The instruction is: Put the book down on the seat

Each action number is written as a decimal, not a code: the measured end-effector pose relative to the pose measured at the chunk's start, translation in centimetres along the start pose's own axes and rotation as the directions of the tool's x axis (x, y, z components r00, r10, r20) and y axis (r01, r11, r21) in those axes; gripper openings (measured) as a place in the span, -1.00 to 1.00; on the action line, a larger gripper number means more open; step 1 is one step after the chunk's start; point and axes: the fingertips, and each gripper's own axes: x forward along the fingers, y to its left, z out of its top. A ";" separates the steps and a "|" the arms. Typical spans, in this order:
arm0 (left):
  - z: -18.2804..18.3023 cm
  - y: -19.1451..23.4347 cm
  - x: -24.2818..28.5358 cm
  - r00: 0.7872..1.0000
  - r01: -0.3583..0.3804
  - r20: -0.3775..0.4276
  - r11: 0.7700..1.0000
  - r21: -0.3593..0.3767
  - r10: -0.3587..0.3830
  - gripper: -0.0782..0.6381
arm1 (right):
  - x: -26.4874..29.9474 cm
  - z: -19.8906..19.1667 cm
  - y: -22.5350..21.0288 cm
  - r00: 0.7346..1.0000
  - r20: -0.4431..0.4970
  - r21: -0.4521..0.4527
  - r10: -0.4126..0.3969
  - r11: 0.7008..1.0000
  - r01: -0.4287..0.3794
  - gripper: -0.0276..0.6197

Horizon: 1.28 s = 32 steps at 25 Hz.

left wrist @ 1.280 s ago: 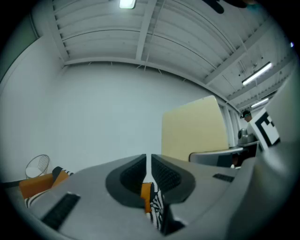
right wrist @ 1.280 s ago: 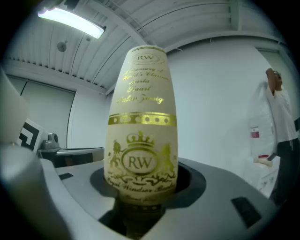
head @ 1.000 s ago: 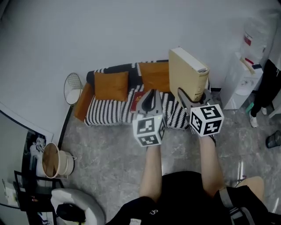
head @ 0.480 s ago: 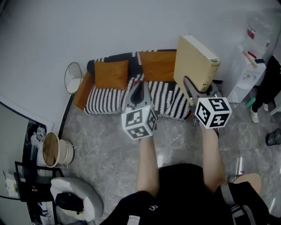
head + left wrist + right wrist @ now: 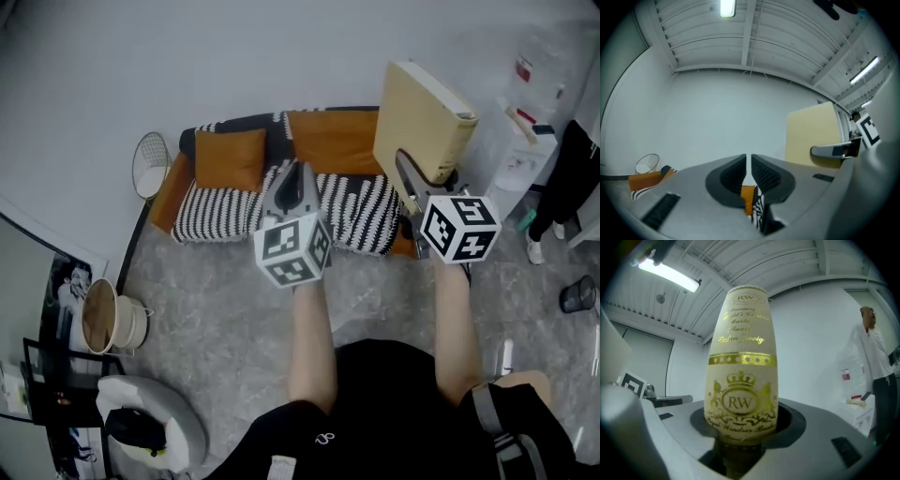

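A thick cream book (image 5: 422, 122) with a gold-printed spine (image 5: 743, 371) stands upright in my right gripper (image 5: 427, 178), whose jaws are shut on its lower end. It hangs in the air over the right end of the sofa. The seat (image 5: 220, 211) is black-and-white striped, with two orange cushions (image 5: 230, 155) against the back. My left gripper (image 5: 292, 178) is held over the middle of the seat, shut and empty (image 5: 750, 161). In the left gripper view the book (image 5: 811, 136) shows at the right.
A white wire basket (image 5: 150, 164) stands left of the sofa. A water dispenser (image 5: 525, 141) and a standing person (image 5: 572, 178) are at the right. A round bin (image 5: 105, 319) and a grey floor cushion (image 5: 150, 436) lie at the lower left on the grey floor.
The right gripper with the book has moved up and to the right in the head view. The left gripper has shifted left over the seat.
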 end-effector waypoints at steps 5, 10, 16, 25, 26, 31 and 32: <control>1.4 -0.2 0.9 0.999 0.005 0.033 1.000 0.004 -0.005 -0.67 | 0.4 1.8 -0.2 0.999 0.032 -0.024 0.010 1.000 -0.009 -0.21; 1.1 0.7 2.9 0.999 0.008 0.038 1.000 0.002 -0.008 -0.67 | 2.3 1.3 -1.1 1.000 0.029 -0.026 0.007 1.000 -0.006 -0.21; -0.5 3.7 8.1 0.999 0.027 0.040 0.999 -0.018 -0.026 -0.67 | 7.7 0.1 -2.2 1.000 0.023 -0.040 -0.010 0.999 0.011 -0.21; -3.3 9.0 20.5 0.997 0.077 -0.026 0.995 -0.068 -0.079 -0.67 | 20.2 -3.8 -4.2 0.995 -0.086 -0.024 -0.041 0.999 0.039 -0.21; -3.3 9.8 21.8 0.996 0.081 -0.030 0.995 -0.066 -0.083 -0.67 | 21.8 -3.7 -4.4 0.995 -0.085 -0.018 -0.043 0.999 0.042 -0.21; -3.1 15.2 27.9 0.996 0.076 -0.042 0.994 -0.074 -0.079 -0.67 | 30.1 -4.1 -3.2 0.994 -0.103 -0.021 -0.023 1.000 0.021 -0.21; -3.0 16.2 29.0 0.996 0.074 -0.040 0.994 -0.077 -0.078 -0.67 | 31.7 -4.3 -2.9 0.994 -0.108 -0.022 -0.017 1.000 0.015 -0.21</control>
